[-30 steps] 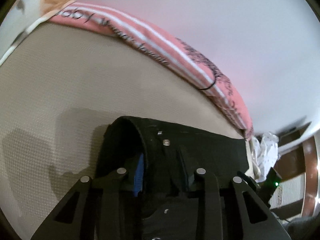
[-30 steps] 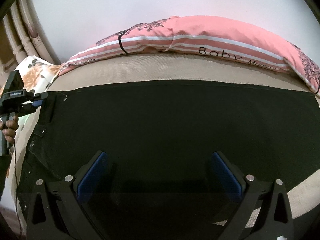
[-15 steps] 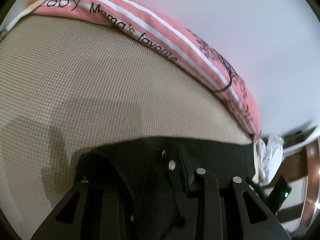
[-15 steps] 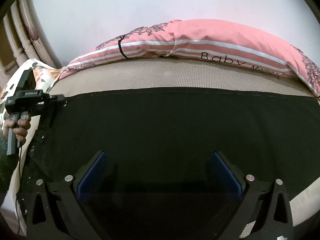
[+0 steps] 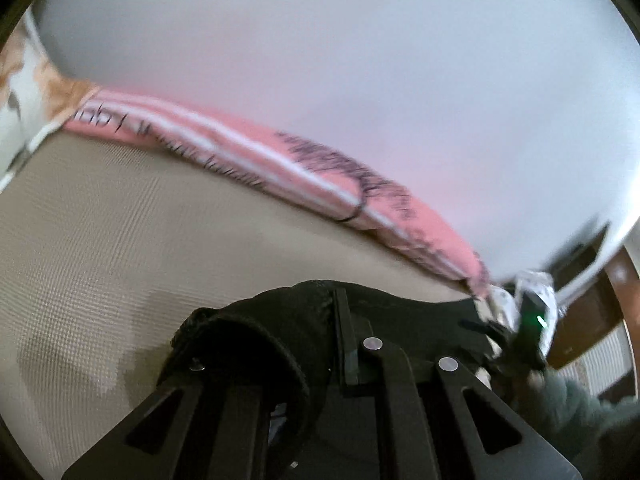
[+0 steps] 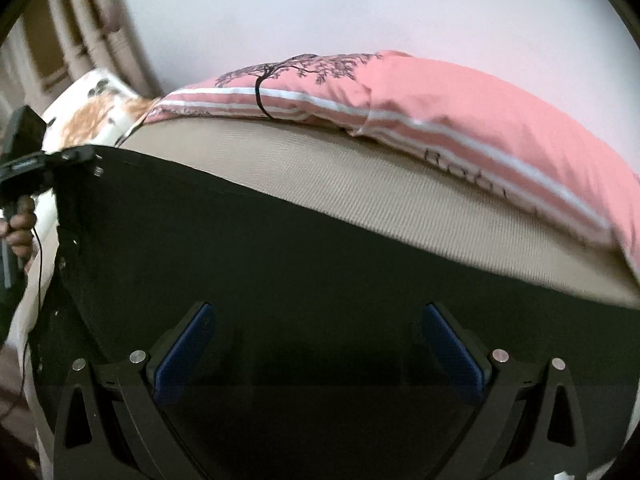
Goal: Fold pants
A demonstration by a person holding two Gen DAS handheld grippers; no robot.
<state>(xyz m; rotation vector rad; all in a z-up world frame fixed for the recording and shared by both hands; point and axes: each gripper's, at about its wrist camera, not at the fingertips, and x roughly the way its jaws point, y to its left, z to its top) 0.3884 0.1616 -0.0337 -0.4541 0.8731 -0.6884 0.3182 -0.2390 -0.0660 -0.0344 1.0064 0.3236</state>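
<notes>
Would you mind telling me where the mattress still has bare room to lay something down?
A beige strip of mattress lies bare between the black pants and the pink pillow. The left wrist view shows more left of the bunched waistband. Nearer the grippers, pants cover everything.

1. My black pants [image 6: 280,272] lie spread flat across the beige mattress, filling the right wrist view from 9 to 3 o'clock.
2. Their waistband corner, with small metal studs, sits at 9 o'clock.
3. In my left wrist view that waistband bunches up at 6 o'clock.
</notes>
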